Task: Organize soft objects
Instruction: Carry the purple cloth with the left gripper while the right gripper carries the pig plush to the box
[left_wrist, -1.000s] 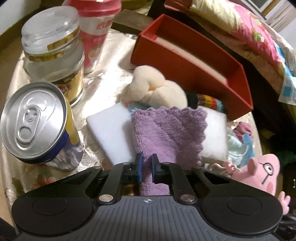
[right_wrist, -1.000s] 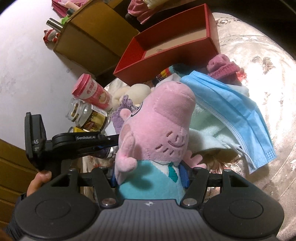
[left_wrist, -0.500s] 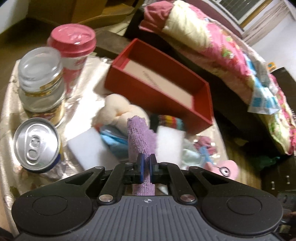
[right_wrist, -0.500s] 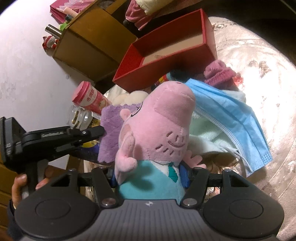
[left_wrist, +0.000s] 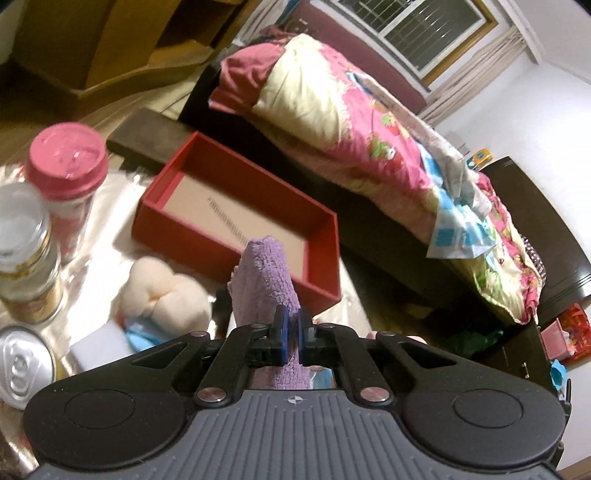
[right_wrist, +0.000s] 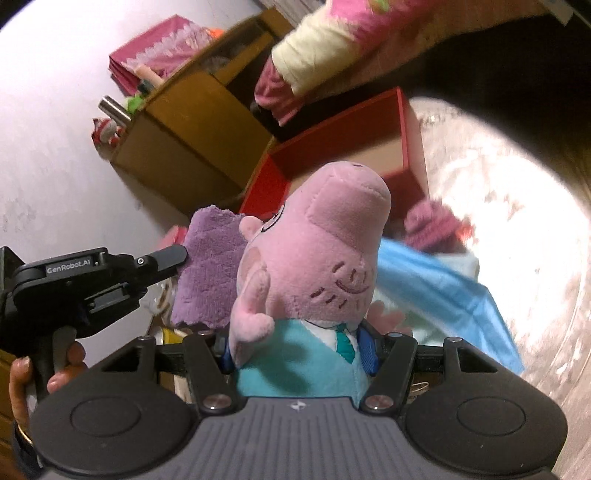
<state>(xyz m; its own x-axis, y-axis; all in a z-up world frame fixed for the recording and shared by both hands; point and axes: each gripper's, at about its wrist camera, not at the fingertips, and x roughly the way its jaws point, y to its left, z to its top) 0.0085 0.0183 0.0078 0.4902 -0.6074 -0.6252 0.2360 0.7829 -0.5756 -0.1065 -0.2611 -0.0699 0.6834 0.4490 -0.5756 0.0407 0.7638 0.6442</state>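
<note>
Left claw pose: I hold the left gripper (left_wrist: 291, 334) lifted off the table (left_wrist: 107, 240) and aimed toward the red box (left_wrist: 236, 236); in the right wrist view my left hand (right_wrist: 44, 369) wraps its handle low at the left.
Left claw state: its blue pads (left_wrist: 282, 332) are clenched on the purple cloth (left_wrist: 267, 284), with only a narrow strip of cloth between them.
Right claw pose: the right gripper (right_wrist: 297, 349) points up and forward, tilted toward the red box ahead.
Right claw state: it is grasping the pink pig plush (right_wrist: 314, 266) around its teal body, 1 finger on each side.
Change since 1 s ago: the purple cloth lay spread on the white sponge then; now it hangs free from the left claw as a folded column. The right claw has risen with the pig, and the box sits nearer its centre line.
Change since 0.5 s ago: the left claw is higher, and the box interior shows more fully.
Cloth relative to left claw: straight ahead of the pads, its top overlapping the near wall of the red box.
Pig relative to right claw: upright between the fingers, snout toward the box.
Left behind: the cream plush (left_wrist: 162, 291) lies below and left of the left claw; the blue face mask (right_wrist: 443, 291) lies right of the right claw.
</note>
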